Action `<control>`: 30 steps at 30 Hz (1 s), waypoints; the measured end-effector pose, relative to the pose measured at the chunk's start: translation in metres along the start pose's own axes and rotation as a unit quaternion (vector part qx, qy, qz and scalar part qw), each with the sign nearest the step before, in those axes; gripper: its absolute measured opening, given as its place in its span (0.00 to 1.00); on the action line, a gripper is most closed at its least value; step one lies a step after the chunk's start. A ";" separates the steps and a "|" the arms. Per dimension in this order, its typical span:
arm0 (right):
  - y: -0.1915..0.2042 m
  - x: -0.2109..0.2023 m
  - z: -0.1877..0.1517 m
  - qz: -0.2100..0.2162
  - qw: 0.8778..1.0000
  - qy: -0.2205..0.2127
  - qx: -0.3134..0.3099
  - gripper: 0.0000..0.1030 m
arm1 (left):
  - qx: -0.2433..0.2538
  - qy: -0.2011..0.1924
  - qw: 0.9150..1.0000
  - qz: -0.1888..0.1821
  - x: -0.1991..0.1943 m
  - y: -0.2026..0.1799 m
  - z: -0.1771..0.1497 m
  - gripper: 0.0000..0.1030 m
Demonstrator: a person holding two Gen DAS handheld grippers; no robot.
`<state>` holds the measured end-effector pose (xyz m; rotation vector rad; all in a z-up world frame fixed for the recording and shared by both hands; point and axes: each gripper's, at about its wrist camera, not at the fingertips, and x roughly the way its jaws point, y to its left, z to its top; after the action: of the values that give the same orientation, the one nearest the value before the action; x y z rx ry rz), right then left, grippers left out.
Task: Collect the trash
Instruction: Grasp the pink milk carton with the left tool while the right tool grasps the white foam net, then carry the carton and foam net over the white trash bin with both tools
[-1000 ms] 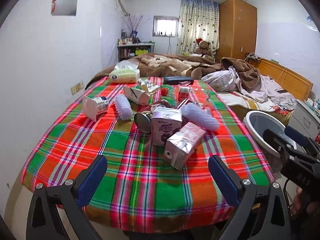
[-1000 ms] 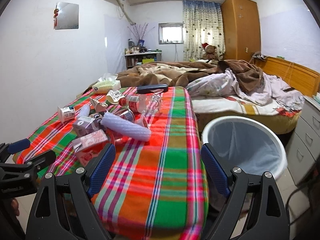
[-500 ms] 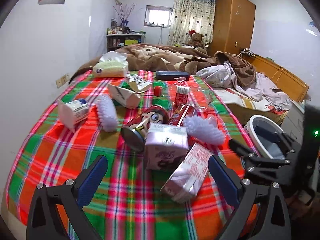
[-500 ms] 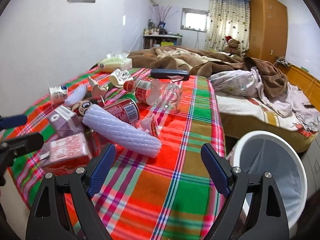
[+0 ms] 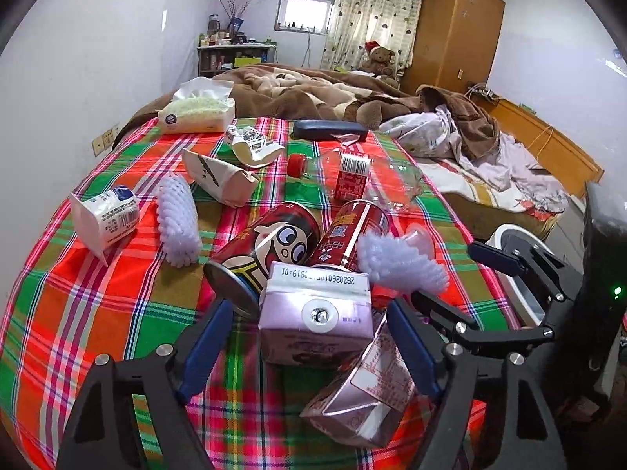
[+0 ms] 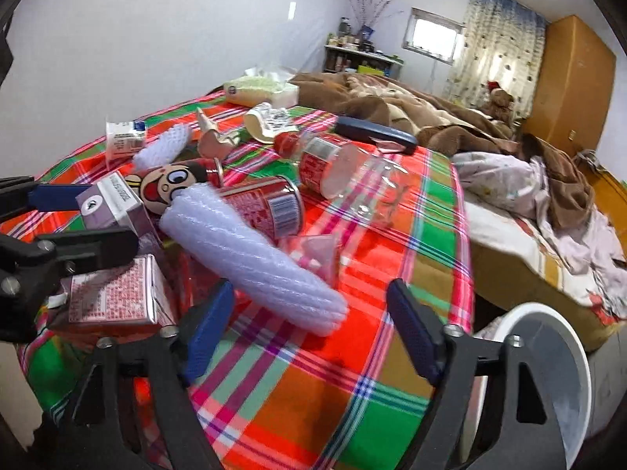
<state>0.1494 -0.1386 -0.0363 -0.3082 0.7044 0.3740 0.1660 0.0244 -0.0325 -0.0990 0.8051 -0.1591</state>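
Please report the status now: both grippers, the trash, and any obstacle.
Left gripper closing around purple carton, pads not pressing. Right gripper closing around foam sleeve, not gripped. Bin beside bed, nothing blocking.

Litter crowds the middle of the plaid cloth [image 5: 98, 313]: the purple carton [image 5: 315, 327] stands between the left claw [image 5: 309, 348] pads with a gap each side, hemmed by the cartoon can [image 5: 266, 250] behind and the pink carton [image 5: 364, 395] leaning at its right. The right claw [image 6: 313, 337] has the foam sleeve [image 6: 250, 258] end between its pads, untouched. Bare cloth lies open near the front edge, and the white bin [image 6: 548, 384] stands just beside the bed's right corner.
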 end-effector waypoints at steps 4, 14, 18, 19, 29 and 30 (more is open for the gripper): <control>-0.003 0.005 0.004 0.008 1.000 0.006 0.010 0.50 | 0.005 0.002 1.000 -0.002 0.005 -0.002 0.004 0.70; -0.006 0.001 0.005 0.031 0.999 -0.010 0.021 0.07 | -0.005 0.003 1.000 -0.015 0.004 -0.002 0.007 0.55; -0.014 -0.002 0.005 0.057 0.997 -0.017 0.049 0.05 | -0.002 -0.007 1.000 -0.008 -0.002 -0.002 0.008 0.55; -0.015 -0.003 0.005 0.061 0.996 -0.018 0.054 0.04 | -0.003 -0.011 1.000 -0.005 -0.005 -0.001 0.008 0.55; -0.024 -0.012 0.004 0.096 0.991 -0.041 0.088 0.02 | -0.008 -0.030 0.999 -0.009 -0.025 0.000 0.008 0.55; -0.023 -0.012 0.005 0.085 0.992 -0.050 0.080 0.02 | -0.006 -0.033 0.999 -0.006 -0.026 0.000 0.009 0.55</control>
<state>0.1538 -0.1595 -0.0209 -0.0768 0.6604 0.4873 0.1545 0.0297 -0.0076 -0.1198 0.7402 -0.1620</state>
